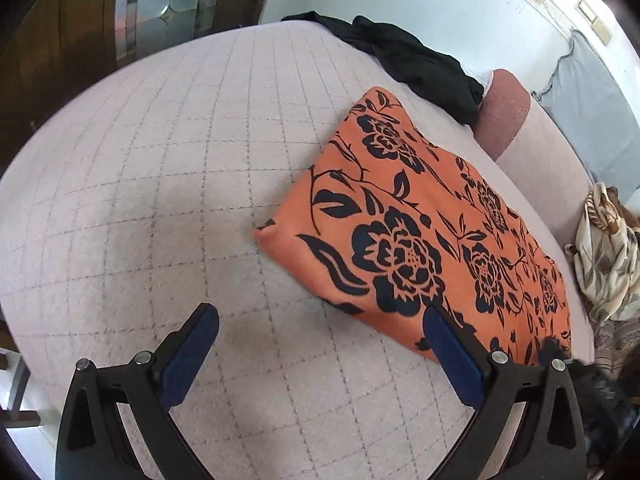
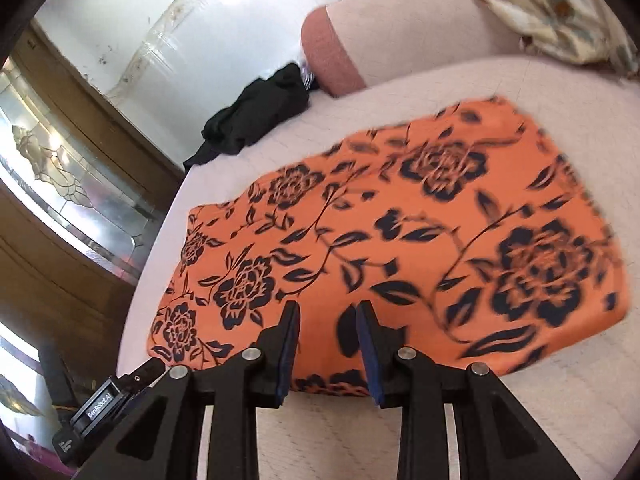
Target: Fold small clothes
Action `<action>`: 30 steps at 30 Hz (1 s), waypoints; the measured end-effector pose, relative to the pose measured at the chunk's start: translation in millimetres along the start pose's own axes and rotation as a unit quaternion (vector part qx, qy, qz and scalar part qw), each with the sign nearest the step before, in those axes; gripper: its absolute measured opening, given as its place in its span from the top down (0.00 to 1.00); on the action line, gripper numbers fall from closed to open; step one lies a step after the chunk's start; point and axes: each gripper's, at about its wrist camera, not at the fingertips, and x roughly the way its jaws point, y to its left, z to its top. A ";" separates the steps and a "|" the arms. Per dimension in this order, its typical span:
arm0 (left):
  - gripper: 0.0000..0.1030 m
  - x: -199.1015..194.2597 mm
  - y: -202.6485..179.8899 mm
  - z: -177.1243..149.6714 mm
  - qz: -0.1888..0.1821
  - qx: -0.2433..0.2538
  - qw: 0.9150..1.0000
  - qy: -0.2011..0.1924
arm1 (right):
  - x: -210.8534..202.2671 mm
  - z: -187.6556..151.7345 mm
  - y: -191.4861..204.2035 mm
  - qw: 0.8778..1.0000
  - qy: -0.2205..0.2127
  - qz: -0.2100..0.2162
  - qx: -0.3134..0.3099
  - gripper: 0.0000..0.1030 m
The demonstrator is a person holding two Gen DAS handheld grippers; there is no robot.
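An orange cloth with black flowers [image 1: 420, 216] lies folded flat on the pale checked cover [image 1: 160, 160]. My left gripper [image 1: 320, 316] stands wide open just above the cover, at the cloth's near left edge. Its right finger [image 1: 444, 332] overlaps that edge and nothing is between the pads. In the right wrist view the orange cloth [image 2: 400, 240] fills the middle. My right gripper [image 2: 327, 308] hovers over its near edge with the jaws narrowly apart. The cloth shows flat in the gap, and the pads do not press on it.
A crumpled black garment [image 1: 420, 64] [image 2: 256, 120] lies at the far side next to a pink bolster [image 1: 504, 112] [image 2: 332, 52]. A cream patterned scarf [image 1: 604, 248] [image 2: 560, 12] is heaped beyond the orange cloth. A wooden door with glass [image 2: 60, 184] stands past the cover's left edge.
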 end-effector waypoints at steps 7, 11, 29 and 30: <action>0.06 12.1 -1.0 16.7 -0.032 -0.027 0.999 -0.005 | 35.3 -3.2 -7.9 0.997 0.071 0.002 0.033 0.69; 0.56 12.0 -5.8 16.4 -0.045 -0.026 0.999 -0.007 | 17.1 4.7 -10.0 0.999 0.017 0.030 0.037 0.69; 0.78 17.9 1.7 24.5 -0.113 -0.059 0.991 -0.037 | 50.5 -1.0 -8.9 0.996 0.082 0.024 0.016 0.69; 0.79 15.7 -0.6 24.4 -0.116 -0.053 0.991 -0.043 | 50.7 -1.5 -9.0 0.996 0.082 0.025 0.016 0.69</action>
